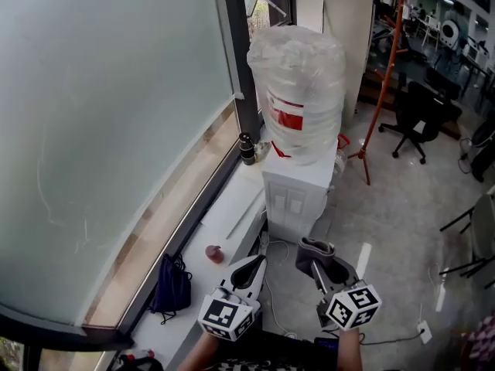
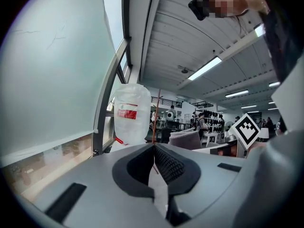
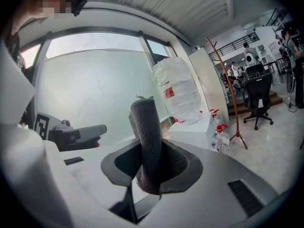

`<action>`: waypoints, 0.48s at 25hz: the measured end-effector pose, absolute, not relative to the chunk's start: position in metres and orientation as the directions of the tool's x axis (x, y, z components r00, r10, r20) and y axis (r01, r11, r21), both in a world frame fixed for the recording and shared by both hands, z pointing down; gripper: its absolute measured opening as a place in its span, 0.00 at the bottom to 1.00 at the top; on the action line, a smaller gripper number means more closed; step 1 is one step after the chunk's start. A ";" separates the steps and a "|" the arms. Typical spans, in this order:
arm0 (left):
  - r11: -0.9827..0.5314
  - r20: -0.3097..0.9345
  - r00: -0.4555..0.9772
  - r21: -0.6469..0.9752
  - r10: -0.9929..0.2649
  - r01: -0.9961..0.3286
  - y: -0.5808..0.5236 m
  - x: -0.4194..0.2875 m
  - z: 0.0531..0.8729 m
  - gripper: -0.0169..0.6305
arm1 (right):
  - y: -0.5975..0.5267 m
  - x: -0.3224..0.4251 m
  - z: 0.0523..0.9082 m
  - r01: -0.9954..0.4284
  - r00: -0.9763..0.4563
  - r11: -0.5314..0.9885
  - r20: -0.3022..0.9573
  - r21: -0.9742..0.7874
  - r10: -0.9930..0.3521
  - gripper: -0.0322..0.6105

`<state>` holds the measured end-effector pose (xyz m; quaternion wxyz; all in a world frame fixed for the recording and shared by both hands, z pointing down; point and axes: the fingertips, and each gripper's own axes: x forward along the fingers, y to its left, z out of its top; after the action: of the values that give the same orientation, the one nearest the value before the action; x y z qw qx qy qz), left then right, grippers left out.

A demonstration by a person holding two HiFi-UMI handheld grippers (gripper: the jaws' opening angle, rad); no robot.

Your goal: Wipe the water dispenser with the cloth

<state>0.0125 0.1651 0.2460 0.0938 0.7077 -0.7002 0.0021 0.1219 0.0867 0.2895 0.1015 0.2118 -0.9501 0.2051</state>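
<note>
Left grey plastic gripper (image 1: 254, 266) (image 2: 154, 147): low in the head view, pointing forward, its dark padded fingers (image 2: 169, 163) pressed together with nothing between them. Right grey plastic gripper (image 1: 329, 269) (image 3: 149, 152): just beside the left, about level with it, fingers (image 3: 179, 162) clamped on a folded dark grey cloth (image 3: 146, 127) that stands up out of them. Each carries a white marker cube (image 1: 227, 316) at the rear. Bare forearms (image 1: 349, 354) enter from the bottom edge.

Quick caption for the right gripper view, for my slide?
Right gripper shut on a folded grey cloth, water dispenser ahead beside the window.
</note>
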 end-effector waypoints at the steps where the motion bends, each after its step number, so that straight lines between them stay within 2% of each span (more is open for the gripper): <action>1: -0.015 0.134 0.032 0.125 -0.990 -0.992 0.156 0.000 0.245 0.05 | 0.079 0.111 0.290 -0.457 -0.884 0.819 0.282 -0.348 -0.373 0.22; 6: -0.083 0.159 0.093 0.069 -0.983 -0.994 0.118 -0.069 0.246 0.05 | 0.049 0.043 0.297 -0.504 -0.859 0.788 0.302 -0.354 -0.414 0.22; 12: -0.170 0.146 0.180 0.080 -0.973 -0.982 0.082 -0.133 0.254 0.05 | 0.027 -0.025 0.306 -0.557 -0.827 0.750 0.322 -0.356 -0.462 0.22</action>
<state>-0.1331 0.0820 0.2538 0.0776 0.7642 -0.6396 0.0303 -0.0248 0.0266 0.3062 0.1073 0.2741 -0.9293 0.2230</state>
